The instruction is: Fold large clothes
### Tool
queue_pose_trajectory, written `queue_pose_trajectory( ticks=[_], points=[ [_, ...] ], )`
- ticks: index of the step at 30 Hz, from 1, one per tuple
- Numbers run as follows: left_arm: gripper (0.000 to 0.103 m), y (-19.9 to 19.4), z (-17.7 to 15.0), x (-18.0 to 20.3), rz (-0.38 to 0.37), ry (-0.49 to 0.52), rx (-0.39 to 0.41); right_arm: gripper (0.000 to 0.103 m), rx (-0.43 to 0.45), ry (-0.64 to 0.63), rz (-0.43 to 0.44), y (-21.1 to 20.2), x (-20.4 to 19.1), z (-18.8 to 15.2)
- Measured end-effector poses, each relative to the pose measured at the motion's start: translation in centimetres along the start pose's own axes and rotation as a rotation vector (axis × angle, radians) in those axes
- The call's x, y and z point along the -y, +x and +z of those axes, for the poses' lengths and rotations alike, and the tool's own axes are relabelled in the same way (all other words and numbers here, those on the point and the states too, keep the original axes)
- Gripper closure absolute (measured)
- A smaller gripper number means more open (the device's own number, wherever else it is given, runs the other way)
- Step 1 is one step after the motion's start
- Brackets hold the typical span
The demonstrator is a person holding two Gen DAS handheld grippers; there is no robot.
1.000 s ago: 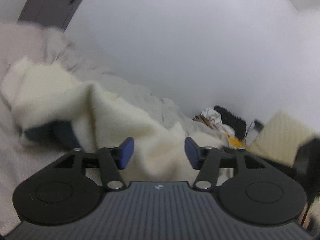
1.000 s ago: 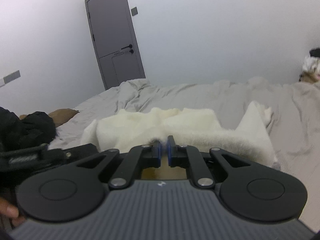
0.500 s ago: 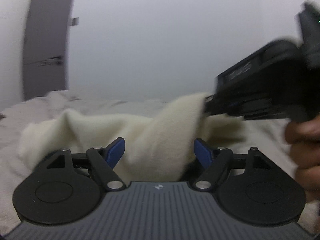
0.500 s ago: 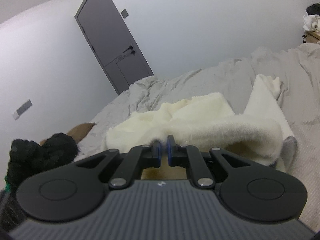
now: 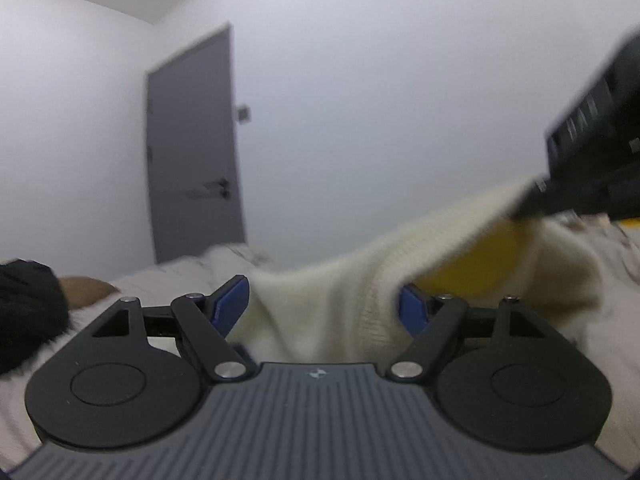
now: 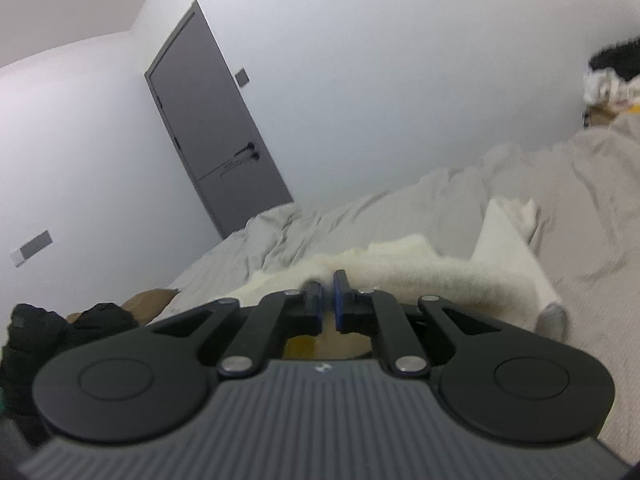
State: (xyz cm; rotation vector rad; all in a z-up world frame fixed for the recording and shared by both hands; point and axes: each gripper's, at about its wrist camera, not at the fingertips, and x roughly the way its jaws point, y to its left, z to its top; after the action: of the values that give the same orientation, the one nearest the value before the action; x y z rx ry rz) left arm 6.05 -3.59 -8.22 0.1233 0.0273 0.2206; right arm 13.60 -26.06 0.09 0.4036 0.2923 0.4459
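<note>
A cream fleece garment [image 5: 452,232] lies across the grey bed [image 6: 440,200], its yellow lining [image 5: 472,268] showing under a lifted edge. My left gripper [image 5: 322,300] points level at it with its jaws opening. A fold of the fleece hangs between the blue pads; the right pad [image 5: 412,312] touches it and the left pad stands off it. My right gripper [image 6: 327,280] is shut on the garment's edge [image 6: 432,276]. In the left wrist view the right gripper [image 5: 532,200] holds that edge raised at the upper right.
A grey door [image 5: 192,152] stands in the white wall beyond the bed. A black heap of clothing [image 6: 60,328] and a brown item [image 5: 84,288] lie at the left. More clutter [image 6: 608,80] is piled at the bed's far right.
My left gripper swung left, so the door came into its view, and its jaws widened around the fleece. My right gripper rolled and kept its hold on the lifted edge.
</note>
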Motion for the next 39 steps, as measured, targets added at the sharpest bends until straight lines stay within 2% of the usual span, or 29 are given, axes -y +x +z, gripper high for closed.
queue_pose_trajectory(
  ticks=[5,7,12,15,18,19,21,24,28,30,34,35,37,39],
  points=[
    [0.020,-1.6,1.5,-1.9,0.027,-0.100,0.036,0.096,0.062,-0.145,-0.019,-1.2,-2.4,-0.4],
    [0.019,-1.4,1.3,-2.0,0.031,-0.112,0.011,0.095,0.079,-0.185,-0.006,-1.7,-3.1,-0.6],
    [0.019,0.9,0.3,-1.4,0.006,-0.065,-0.072,0.095,0.091,-0.155,0.093,-2.3,-3.1,-0.3],
    [0.019,2.3,-0.1,-0.5,-0.005,-0.010,-0.118,0.096,0.083,-0.178,0.085,-2.0,-3.5,-0.5],
    [0.019,2.5,-1.0,1.0,-0.108,0.059,-0.197,0.096,0.078,-0.166,0.083,-1.9,-3.2,-0.5],
    [0.019,2.8,-1.4,1.5,-0.113,0.101,-0.197,0.096,0.076,-0.162,0.080,-1.9,-3.2,-0.6],
    [0.019,2.7,-1.6,1.9,-0.073,0.125,-0.175,0.096,0.077,-0.158,0.068,-2.0,-3.2,-0.6],
    [0.017,2.6,-1.3,1.1,-0.036,0.076,-0.161,0.096,0.072,-0.137,0.051,-2.1,-2.7,-0.4],
    [0.017,1.5,-0.6,-0.6,0.035,0.029,-0.095,0.096,0.051,-0.116,0.043,-1.7,-2.3,-0.7],
    [0.017,1.2,-0.1,-1.4,0.055,0.003,-0.072,0.096,0.035,-0.123,0.010,-1.3,-2.2,-0.9],
    [0.017,1.9,0.4,-2.5,0.085,-0.031,-0.040,0.095,-0.040,-0.209,-0.074,-0.2,-2.9,-2.1],
    [0.017,2.1,0.4,-2.6,0.090,-0.028,-0.046,0.094,-0.064,-0.250,-0.102,0.3,-3.2,-2.6],
    [0.017,2.1,0.0,-3.0,0.096,-0.044,-0.053,0.080,-0.108,-0.332,-0.170,1.2,-4.0,-3.9],
    [0.017,2.6,0.2,-3.4,0.095,-0.057,-0.063,0.080,-0.148,-0.355,-0.186,1.9,-4.1,-5.0]
  ],
)
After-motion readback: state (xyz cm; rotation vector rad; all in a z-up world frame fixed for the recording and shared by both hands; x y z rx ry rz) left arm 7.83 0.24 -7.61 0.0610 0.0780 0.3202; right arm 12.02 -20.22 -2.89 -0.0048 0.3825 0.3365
